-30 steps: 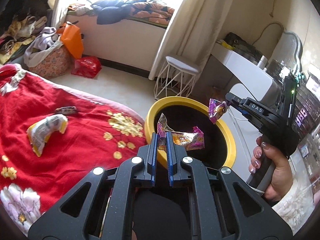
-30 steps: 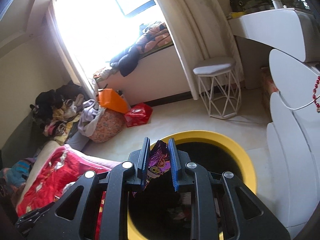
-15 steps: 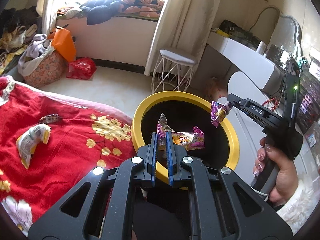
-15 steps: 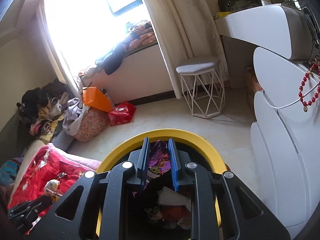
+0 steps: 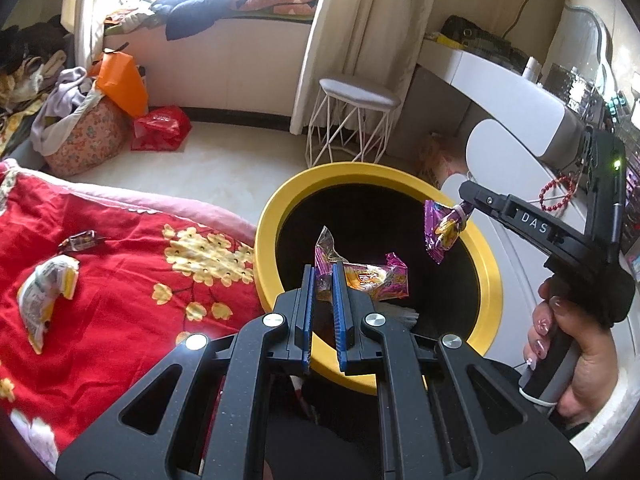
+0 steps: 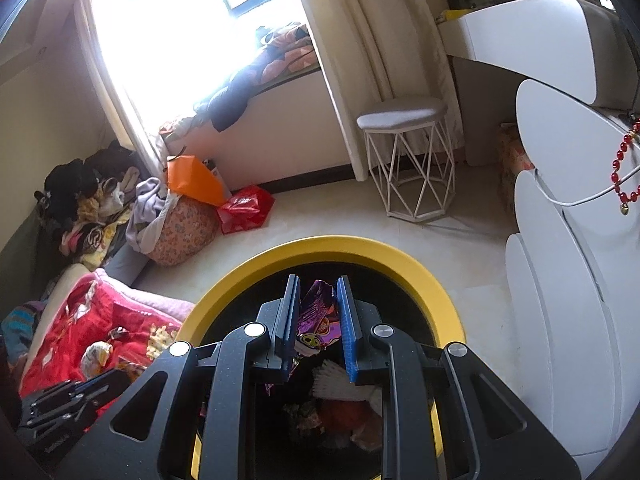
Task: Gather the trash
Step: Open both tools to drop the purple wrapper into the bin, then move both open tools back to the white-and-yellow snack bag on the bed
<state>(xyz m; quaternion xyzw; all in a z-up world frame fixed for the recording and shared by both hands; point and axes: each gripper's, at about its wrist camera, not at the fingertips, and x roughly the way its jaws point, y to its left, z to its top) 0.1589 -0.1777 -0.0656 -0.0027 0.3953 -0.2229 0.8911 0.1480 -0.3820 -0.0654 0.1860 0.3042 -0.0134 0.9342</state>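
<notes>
A yellow-rimmed black bin (image 5: pixel 276 208) (image 6: pixel 420 272) stands on the floor beside the bed. My left gripper (image 5: pixel 323 276) is shut on a pink-and-orange snack wrapper (image 5: pixel 372 278), held over the bin's opening. My right gripper (image 6: pixel 318 292) is shut on a purple wrapper (image 6: pixel 316 320) above the bin mouth; in the left wrist view that purple wrapper (image 5: pixel 442 230) hangs from the right gripper's tip over the rim. Earlier trash lies at the bin's bottom (image 6: pixel 340 412). A yellow-white wrapper (image 5: pixel 44 300) and a small dark wrapper (image 5: pixel 80 240) lie on the red blanket (image 5: pixel 120 280).
A white wire stool (image 5: pixel 356 124) stands beyond the bin. White curved drawers (image 6: pixel 568 280) with red beads (image 6: pixel 624 176) are to the right. A red bag (image 5: pixel 160 128), an orange bag (image 5: pixel 120 80) and a laundry basket (image 5: pixel 80 140) sit by the window wall.
Both grippers moved over the bin and sank a little with their wrappers still held; the bin now fills more of both views, and the bed has slid left.
</notes>
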